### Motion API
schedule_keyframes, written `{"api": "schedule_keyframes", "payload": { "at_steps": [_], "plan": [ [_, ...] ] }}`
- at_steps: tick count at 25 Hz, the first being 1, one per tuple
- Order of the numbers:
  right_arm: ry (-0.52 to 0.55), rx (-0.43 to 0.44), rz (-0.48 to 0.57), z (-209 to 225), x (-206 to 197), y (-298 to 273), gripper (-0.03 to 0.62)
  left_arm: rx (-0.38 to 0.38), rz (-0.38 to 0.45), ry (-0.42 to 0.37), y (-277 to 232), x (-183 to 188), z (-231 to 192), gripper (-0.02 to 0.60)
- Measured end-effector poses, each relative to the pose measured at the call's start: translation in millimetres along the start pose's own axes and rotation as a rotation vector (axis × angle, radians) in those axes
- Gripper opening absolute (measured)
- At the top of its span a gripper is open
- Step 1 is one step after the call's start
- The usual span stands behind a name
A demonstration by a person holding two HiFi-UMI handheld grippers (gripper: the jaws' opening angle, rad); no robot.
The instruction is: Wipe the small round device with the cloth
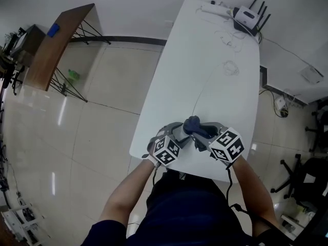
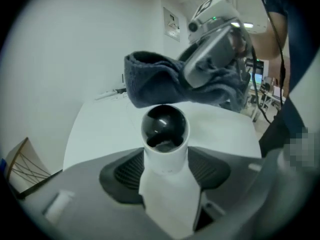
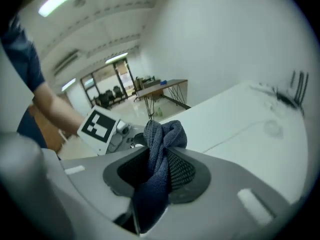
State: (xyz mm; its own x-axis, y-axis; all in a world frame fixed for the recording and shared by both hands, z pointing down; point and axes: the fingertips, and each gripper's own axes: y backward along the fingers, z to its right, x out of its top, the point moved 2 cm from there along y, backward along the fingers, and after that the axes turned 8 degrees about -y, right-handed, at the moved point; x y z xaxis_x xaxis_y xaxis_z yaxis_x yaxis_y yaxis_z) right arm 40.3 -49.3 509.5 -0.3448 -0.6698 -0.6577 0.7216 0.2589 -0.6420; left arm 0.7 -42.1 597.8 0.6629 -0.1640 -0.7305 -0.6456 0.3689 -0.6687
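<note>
Nearest the camera, the person in a dark blue top is reaching both forearms over the near edge of the white table [image 1: 205, 86], with a gripper in each hand. The left gripper [image 2: 165, 166] is gripping the small round device [image 2: 165, 129]: its jaws are pressing on the white body from both sides, and the glossy black dome is standing upright above them. The right gripper [image 3: 152, 176] is pinching the dark blue cloth [image 3: 162, 149] tightly, so that a bunched fold is sticking up past its jaws while the rest is hanging down between them. The two grippers are sitting close together above the table's near end and are angling in toward each other. In the left gripper view the cloth is hanging over the dome from the right gripper, with its lower edge just at the top of the dome; whether it is touching the dome is not clear

Farther along, a thin white cable [image 1: 230, 68] is lying loosely on the table, leading toward the far end, where a white router [image 1: 247, 17] with dark antennas is sitting. Off to the left, a wooden table [image 1: 56, 45] on thin black legs is standing on the pale tiled floor [image 1: 102, 111], with a small blue object [image 1: 53, 29] lying on top of it
</note>
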Motion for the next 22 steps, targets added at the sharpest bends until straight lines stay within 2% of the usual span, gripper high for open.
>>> {"api": "schedule_keyframes", "payload": {
  "at_steps": [3,8,12,17,22],
  "plan": [
    [-0.213,0.091,0.041,23,2,7,0.112,-0.005,0.002,0.005,0,1,0,0.273],
    [-0.434,0.229,0.051,46,-12,2,0.112,-0.011,0.005,0.026,2,1,2,0.273],
    [-0.586,0.305,0.033,59,-34,-12,0.112,-0.008,0.006,0.047,2,1,3,0.273],
    [-0.678,0.310,-0.041,72,-65,-34,0.112,-0.011,0.002,0.057,1,1,3,0.275],
    [-0.731,0.315,-0.035,74,-68,-39,0.112,-0.008,-0.003,0.066,0,0,3,0.275]
  ]
}}
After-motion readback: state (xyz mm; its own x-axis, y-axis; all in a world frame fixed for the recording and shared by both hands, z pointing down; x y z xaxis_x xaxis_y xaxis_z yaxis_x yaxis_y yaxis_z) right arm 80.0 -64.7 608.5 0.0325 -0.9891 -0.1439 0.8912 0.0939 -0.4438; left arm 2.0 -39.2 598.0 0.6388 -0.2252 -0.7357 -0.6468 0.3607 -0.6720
